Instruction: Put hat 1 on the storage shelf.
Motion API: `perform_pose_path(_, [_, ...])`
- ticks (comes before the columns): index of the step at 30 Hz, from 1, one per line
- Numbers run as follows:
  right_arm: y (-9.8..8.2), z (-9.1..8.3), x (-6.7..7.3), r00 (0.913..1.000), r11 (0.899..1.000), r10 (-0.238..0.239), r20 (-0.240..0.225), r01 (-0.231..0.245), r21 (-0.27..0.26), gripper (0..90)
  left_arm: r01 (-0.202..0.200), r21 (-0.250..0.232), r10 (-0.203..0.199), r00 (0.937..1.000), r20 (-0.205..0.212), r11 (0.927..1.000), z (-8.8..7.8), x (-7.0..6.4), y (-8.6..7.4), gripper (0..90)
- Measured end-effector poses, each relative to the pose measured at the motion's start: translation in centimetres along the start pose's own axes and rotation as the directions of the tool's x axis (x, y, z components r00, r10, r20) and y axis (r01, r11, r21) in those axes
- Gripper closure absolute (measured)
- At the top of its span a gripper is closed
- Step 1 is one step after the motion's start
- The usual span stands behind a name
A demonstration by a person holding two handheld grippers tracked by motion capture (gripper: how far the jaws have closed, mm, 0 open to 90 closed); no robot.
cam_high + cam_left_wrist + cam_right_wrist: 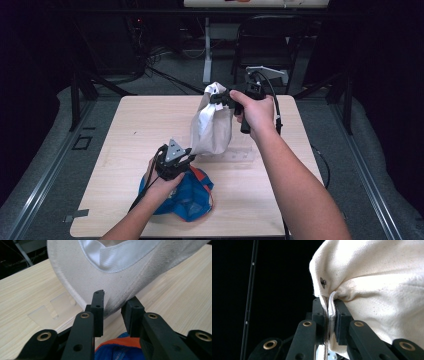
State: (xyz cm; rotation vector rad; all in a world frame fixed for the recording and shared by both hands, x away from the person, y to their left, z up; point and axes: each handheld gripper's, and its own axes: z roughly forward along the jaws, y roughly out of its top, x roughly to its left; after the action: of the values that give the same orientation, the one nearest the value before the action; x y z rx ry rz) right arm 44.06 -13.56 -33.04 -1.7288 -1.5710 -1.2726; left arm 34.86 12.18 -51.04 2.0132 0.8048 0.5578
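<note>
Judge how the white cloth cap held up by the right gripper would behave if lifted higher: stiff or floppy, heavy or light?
Probably floppy: the white cloth cap hangs in folds from the right gripper, which pinches one bunched edge. Likely light, since that single pinch holds it up. Its lower edge sags between the left gripper's open jaws, so it may swing.

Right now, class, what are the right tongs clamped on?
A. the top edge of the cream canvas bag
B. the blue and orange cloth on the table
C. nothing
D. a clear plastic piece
A: the right tongs pinch the cream canvas bag by its bunched edge, lifting it.
</note>
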Motion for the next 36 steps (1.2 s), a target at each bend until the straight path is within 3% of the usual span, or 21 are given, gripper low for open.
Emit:
perform_pose_path(3, [0.0, 0.2, 0.1, 0.9999, 1.0, -0.008, -0.006, 0.008, 0.009, 81.8, 0.001, -0.002, -0.001, 1.0, 0.008, 1.0, -0.2, 0.2, 0.0, 75.4])
perform_pose_path(9, [-0.1, 0.8, 0.8, 0.9999, 1.0, -0.015, -0.004, 0.015, 0.009, 81.8, 0.074, -0.03, -0.072, 0.9962, 0.048, 0.9968, -0.6, 1.2, -0.4, 76.2])
perform_pose_path(16, [-0.3, 1.7, 1.1, 0.9997, 0.999, -0.024, -0.004, 0.024, 0.031, 81.8, 0.111, -0.039, -0.108, 0.9908, 0.081, 0.993, -1.0, 1.5, -0.9, 77.2])
perform_pose_path(18, [-0.4, 2.1, 1.1, 0.9996, 0.999, -0.027, -0.003, 0.027, 0.035, 81.8, 0.145, -0.05, -0.139, 0.9847, 0.104, 0.9882, -1.0, 2.0, -1.5, 77.2])
perform_pose_path(26, [-0.6, 2.8, 0.9, 0.9989, 0.997, -0.044, 0.016, 0.043, 0.068, 81.7, 0.215, -0.063, -0.209, 0.9742, 0.085, 0.9746, -1.2, 2.4, -2.8, 79.4])
perform_pose_path(27, [-0.6, 2.8, 0.9, 0.9989, 0.997, -0.044, 0.016, 0.043, 0.068, 81.7, 0.228, -0.069, -0.222, 0.9715, 0.085, 0.9713, -1.2, 2.5, -2.9, 79.4])
perform_pose_path(28, [-0.6, 2.9, 0.8, 0.9985, 0.997, -0.046, 0.029, 0.044, 0.067, 81.7, 0.259, -0.07, -0.253, 0.9637, 0.084, 0.9633, -1.2, 2.5, -3.1, 79.4])
perform_pose_path(29, [-0.6, 2.9, 0.8, 0.9985, 0.997, -0.046, 0.029, 0.044, 0.067, 81.7, 0.259, -0.07, -0.253, 0.9637, 0.084, 0.9633, -1.2, 2.5, -3.1, 79.4])
perform_pose_path(30, [-0.5, 2.9, 0.5, 0.9984, 0.997, -0.042, 0.039, 0.039, 0.073, 81.7, 0.315, -0.081, -0.308, 0.9474, 0.088, 0.9457, -1.2, 2.6, -3.3, 79.3])
perform_pose_path(32, [-0.5, 3.0, 0.3, 0.9984, 0.997, -0.039, 0.042, 0.036, 0.066, 81.7, 0.357, -0.082, -0.348, 0.9315, 0.104, 0.9304, -1.2, 2.7, -3.5, 79.2])
perform_pose_path(33, [-0.5, 3.0, 0.2, 0.9983, 0.997, -0.038, 0.045, 0.035, 0.068, 81.7, 0.357, -0.082, -0.348, 0.9315, 0.104, 0.9304, -1.2, 2.7, -3.5, 79.2])
perform_pose_path(34, [-0.5, 3.1, 0.0, 0.9979, 0.997, -0.042, 0.049, 0.038, 0.074, 81.7, 0.394, -0.092, -0.383, 0.9162, 0.117, 0.9144, -1.1, 2.8, -3.8, 79.2])
perform_pose_path(35, [-0.6, 3.2, -0.1, 0.998, 0.997, -0.037, 0.051, 0.033, 0.074, 81.7, 0.412, -0.098, -0.399, 0.9082, 0.125, 0.906, -1.1, 2.9, -4.0, 79.2])
perform_pose_path(36, [-0.6, 3.4, -0.2, 0.9971, 0.996, -0.048, 0.059, 0.043, 0.08, 81.7, 0.416, -0.088, -0.404, 0.906, 0.127, 0.9052, -1.1, 3.0, -4.1, 79.2])
